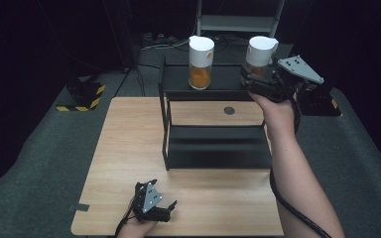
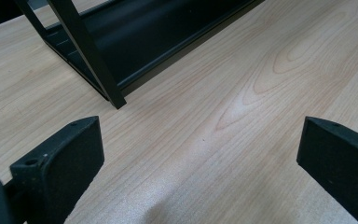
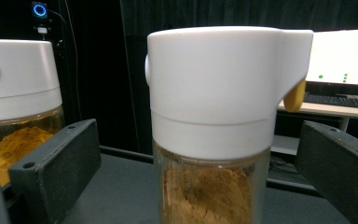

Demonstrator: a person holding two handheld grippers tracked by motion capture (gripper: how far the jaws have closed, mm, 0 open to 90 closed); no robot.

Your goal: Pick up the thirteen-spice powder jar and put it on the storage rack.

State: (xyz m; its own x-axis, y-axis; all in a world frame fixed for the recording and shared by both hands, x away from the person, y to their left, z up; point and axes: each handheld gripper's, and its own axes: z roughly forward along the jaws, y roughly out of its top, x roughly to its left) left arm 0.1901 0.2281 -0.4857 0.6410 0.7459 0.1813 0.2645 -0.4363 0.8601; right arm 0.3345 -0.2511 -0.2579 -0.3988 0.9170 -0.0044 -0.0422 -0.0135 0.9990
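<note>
Jaws of the right gripper (image 3: 198, 186) are standing spread, one on each side of the spice jar (image 3: 214, 135), with gaps showing on both sides, so nothing is being pinched yet. That jar, white-capped with brown powder behind clear glass, is sitting between the jaws on the top shelf of the black rack (image 1: 213, 79), at its right end in the high view (image 1: 259, 57).

Trouble is looking likeliest at the closing: the jar is sitting nearer the right-hand jaw than the left, so that jaw may be touching first and nudging the jar sideways. The cap is overhanging the glass, and a grip taken on the cap instead of the body could be slipping or tipping the jar off the shelf edge. Beyond the left-hand jaw, a second jar (image 3: 16, 112) of yellow-orange powder is standing close, and a wide swing of that jaw could be knocking it.

Farther out, the left gripper (image 1: 154, 204) is resting low on the desk (image 2: 242, 93), its jaws spread wide over bare wood, just short of the rack's foot.

No brand, label or legible writing is showing on either jar.
</note>
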